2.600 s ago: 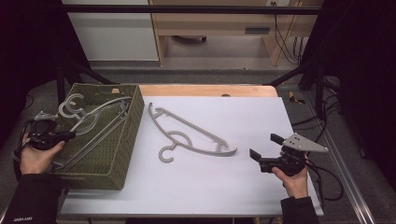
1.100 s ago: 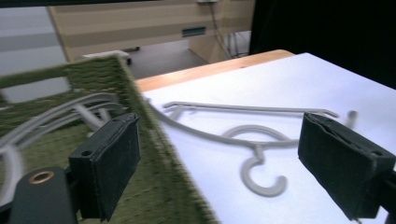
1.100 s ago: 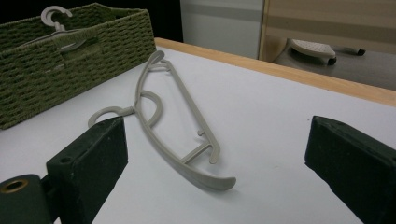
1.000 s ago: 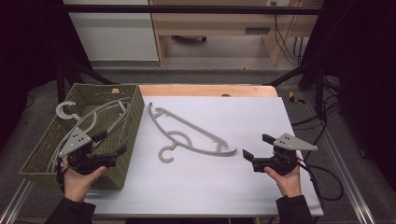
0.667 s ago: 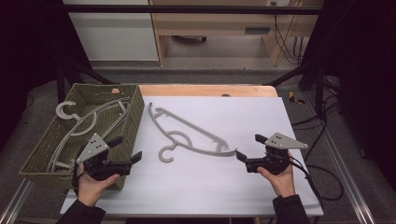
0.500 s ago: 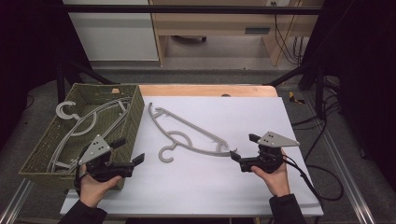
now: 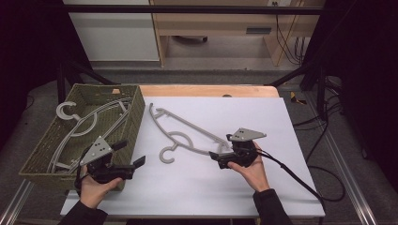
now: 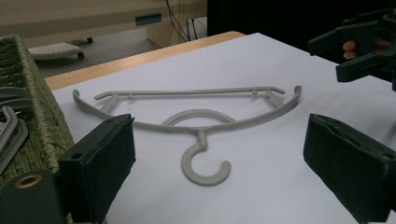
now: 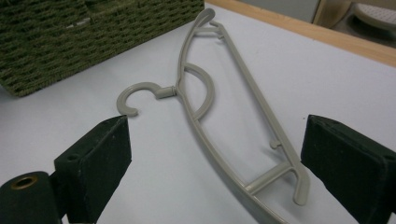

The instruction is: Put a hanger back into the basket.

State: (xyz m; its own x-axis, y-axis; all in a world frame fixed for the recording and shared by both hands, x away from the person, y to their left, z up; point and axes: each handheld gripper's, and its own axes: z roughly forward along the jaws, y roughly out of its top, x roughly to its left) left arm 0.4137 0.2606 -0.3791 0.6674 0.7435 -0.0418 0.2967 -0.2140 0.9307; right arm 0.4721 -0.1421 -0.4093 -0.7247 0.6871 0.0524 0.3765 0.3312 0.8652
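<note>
A grey plastic hanger [image 7: 192,126] lies flat on the white table top [image 7: 253,112], its hook pointing toward the front. My left gripper [image 7: 130,154] is open, low at the front left beside the basket, facing the hook. From the left gripper view the hanger [image 8: 201,135] lies ahead between the wide-apart jaws of this gripper [image 8: 224,163]. My right gripper [image 7: 217,159] is open just short of the hanger's near right end. In the right gripper view the hanger [image 9: 175,89] stretches away between the jaws of that gripper [image 9: 215,172].
A green woven basket [image 7: 136,112] holding several grey hangers [image 7: 89,124] stands at the table's left. The right gripper's cable [image 7: 291,173] trails over the table's right front. A wooden strip [image 7: 211,90] runs along the far edge.
My left gripper came out of the basket and moved right, down to the table's front left. My right gripper slid left toward the hanger's end. The hanger has not moved.
</note>
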